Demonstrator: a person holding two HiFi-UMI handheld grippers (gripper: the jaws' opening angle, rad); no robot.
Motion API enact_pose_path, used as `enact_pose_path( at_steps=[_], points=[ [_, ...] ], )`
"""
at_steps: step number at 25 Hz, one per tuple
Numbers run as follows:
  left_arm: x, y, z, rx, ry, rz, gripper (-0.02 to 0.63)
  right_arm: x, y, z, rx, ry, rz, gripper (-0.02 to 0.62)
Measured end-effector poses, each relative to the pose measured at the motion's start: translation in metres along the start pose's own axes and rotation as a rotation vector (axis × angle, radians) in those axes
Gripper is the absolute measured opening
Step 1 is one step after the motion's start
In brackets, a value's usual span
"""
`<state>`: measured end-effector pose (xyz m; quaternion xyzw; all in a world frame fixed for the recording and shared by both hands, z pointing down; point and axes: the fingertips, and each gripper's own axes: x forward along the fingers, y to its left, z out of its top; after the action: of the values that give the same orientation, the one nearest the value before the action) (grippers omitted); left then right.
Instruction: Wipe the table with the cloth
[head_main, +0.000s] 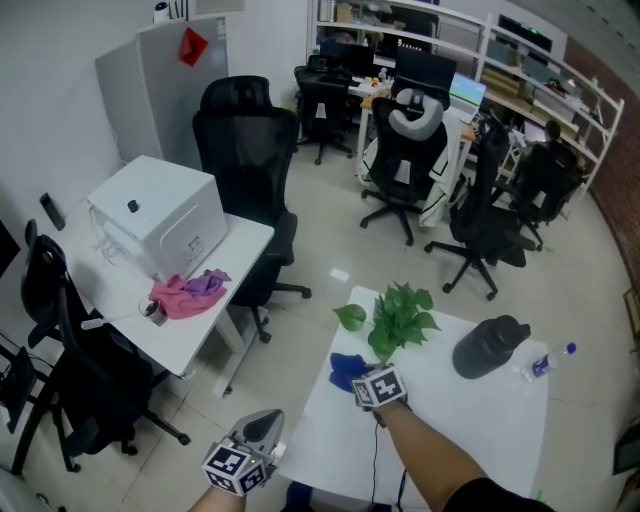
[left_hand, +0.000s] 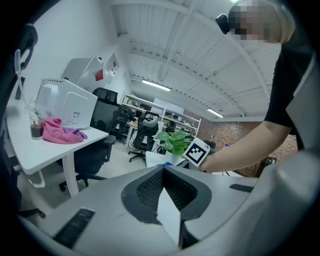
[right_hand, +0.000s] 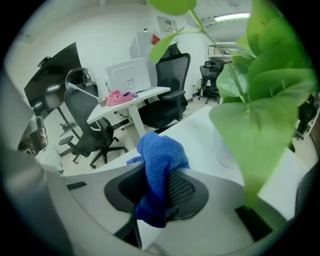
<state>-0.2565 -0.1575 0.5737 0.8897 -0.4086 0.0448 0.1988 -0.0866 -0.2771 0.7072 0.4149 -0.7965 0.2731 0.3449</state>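
The right gripper (head_main: 372, 388) is clenched on the blue cloth (right_hand: 157, 170). In the right gripper view the cloth is pinched between the two jaws, with a bunched fold standing up beyond them and a tail hanging below. In the head view the cloth sits at the left edge of the white bench (head_main: 450, 420), about midway along that edge and just on the near side of the potted plant (head_main: 400, 318). Whether the cloth presses on the bench top or is just clear of it cannot be told. The plant stands near the far left corner of the bench, and its leaves fill the right side of the right gripper view. The right forearm reaches in from the near edge of the bench.

A black jug (head_main: 490, 345) stands toward the far right part of the bench, well apart from the cloth. A clear bottle with a blue cap (head_main: 545, 363) lies just beside the jug, at the far right corner.

The left gripper (head_main: 262, 428) is off the bench, over the floor outside its near left corner. Its jaws are closed together with nothing between them.

Across the floor to the left is a second bench (head_main: 200, 330). It carries a white box (head_main: 160, 215) and a pink cloth (head_main: 185, 293) at the box's foot. Black office chairs (head_main: 245, 150) stand around it and farther back in the room.
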Motion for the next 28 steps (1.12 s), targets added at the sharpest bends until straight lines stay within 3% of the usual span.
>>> enact_pose_path(
  at_steps=[7,11,20,28],
  points=[
    [0.009,-0.024,0.005,0.016,0.001,-0.027,-0.002,-0.059,0.024,-0.017,-0.003,-0.1,0.085,0.097],
    [0.029,-0.062,0.008,0.037,0.015,-0.075,-0.002,-0.106,0.003,-0.041,0.018,-0.125,0.078,0.097],
    [0.084,-0.161,0.001,0.081,0.053,-0.209,-0.002,-0.233,-0.095,-0.142,0.12,-0.163,-0.074,0.097],
    [0.132,-0.272,-0.023,0.142,0.121,-0.348,-0.002,-0.372,-0.211,-0.313,0.288,-0.104,-0.33,0.097]
  ],
)
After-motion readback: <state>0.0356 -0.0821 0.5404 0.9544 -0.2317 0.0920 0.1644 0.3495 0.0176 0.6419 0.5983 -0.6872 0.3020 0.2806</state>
